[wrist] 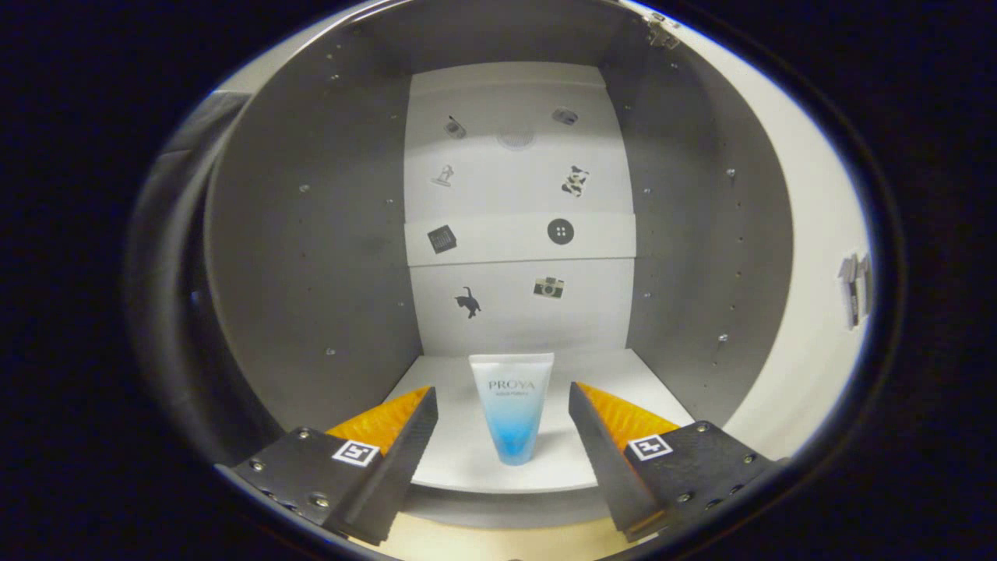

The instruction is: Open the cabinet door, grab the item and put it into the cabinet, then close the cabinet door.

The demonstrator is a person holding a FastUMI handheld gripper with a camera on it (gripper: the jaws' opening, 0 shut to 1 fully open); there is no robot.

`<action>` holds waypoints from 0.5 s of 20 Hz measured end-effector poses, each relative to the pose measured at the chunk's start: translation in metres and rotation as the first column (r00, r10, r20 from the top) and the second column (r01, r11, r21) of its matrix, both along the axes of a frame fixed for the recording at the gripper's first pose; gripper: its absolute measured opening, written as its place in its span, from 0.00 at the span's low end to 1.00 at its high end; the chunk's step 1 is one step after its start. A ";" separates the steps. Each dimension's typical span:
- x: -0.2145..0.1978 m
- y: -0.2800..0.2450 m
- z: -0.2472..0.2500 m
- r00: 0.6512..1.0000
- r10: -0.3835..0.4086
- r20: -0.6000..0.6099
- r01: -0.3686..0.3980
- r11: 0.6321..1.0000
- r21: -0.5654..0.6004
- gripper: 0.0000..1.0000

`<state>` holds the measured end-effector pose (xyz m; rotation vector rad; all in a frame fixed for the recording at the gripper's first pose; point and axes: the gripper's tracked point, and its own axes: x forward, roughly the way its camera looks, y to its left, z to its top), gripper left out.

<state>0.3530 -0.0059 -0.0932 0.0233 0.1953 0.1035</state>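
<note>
- Open grey cabinet (311, 234) with grey side walls, a white back panel (518, 202) and a white bottom shelf (623, 382); its white door (810, 257) stands swung wide on the right, hung on a metal hinge (660, 31) at the top corner.
- Back panel: carries several small stickers, among them a black cat (467, 302), a small camera (549, 287), a round black button (560, 231) and a dark square (442, 238).
- Door: a pale handle (853, 288) shows on its far edge.
- Contents of the cabinet: one white-and-blue translucent plastic tube (514, 409), standing on its blue cap end on the bottom shelf, near the shelf's front edge, the wider white end uppermost.
- Gripper (502, 409): spread wide, holding nothing; one finger lies on each side of the tube, with clear gaps on both sides and no contact.
- Position of the tube relative to the gripper: centred between the fingertips, which reach in over the front of the shelf.
- Below the shelf's front edge, a strip of pale table (498, 545) surface is visible between the fingers.
</note>
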 end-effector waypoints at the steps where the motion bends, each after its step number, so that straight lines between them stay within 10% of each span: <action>1: -0.013 0.000 0.003 1.000 -0.002 0.007 0.002 1.000 -0.004 1.00; 10: -0.187 -0.015 0.039 0.997 -0.022 0.078 0.021 1.000 0.014 1.00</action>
